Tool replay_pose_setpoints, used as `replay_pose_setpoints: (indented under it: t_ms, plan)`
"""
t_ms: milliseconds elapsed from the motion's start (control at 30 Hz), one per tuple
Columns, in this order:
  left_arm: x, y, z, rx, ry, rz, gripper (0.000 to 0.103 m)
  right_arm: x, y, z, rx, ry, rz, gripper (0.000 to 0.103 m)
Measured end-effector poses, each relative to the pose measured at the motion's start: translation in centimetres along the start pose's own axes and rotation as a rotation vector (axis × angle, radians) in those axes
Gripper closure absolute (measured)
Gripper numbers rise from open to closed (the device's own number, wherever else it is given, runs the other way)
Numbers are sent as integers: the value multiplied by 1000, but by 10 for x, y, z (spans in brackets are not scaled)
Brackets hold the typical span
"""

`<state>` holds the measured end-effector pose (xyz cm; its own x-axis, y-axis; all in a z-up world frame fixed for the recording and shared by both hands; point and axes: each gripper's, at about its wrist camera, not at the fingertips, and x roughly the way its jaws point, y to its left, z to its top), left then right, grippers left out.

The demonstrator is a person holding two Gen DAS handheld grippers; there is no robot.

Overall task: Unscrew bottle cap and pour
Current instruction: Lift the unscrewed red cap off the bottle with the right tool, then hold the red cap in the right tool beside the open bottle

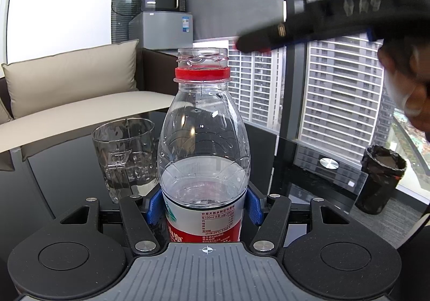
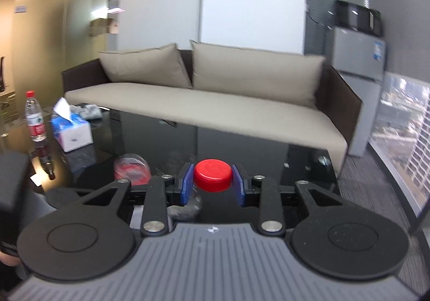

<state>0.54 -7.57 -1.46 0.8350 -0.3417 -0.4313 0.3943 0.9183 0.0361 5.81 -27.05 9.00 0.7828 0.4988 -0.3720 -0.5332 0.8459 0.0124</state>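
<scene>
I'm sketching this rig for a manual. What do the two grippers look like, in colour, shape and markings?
Both match. The left gripper and right gripper each have blue ribbed pads on black linkage arms with silver pivot screws, two round black discs at the sides, and a grey ridged centre plate bearing a small white crosshair mark. No cables show.

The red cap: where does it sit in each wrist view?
Left wrist: not clearly in view; only the red ring stays on the open bottle.
Right wrist: low centre, red cap between the right gripper pads.
Shared landmark: beige sofa.
</scene>
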Motion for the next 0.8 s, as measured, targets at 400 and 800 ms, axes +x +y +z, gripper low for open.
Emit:
replay_pose_setpoints:
  t_ms: [400, 800]
  plan:
    - [2, 0, -1, -2, -1, 0, 46, 34, -21, -45, 101, 92, -87, 70]
    - [2, 3, 3, -3, -1, -2, 46, 61, -27, -71, 151, 161, -126, 70]
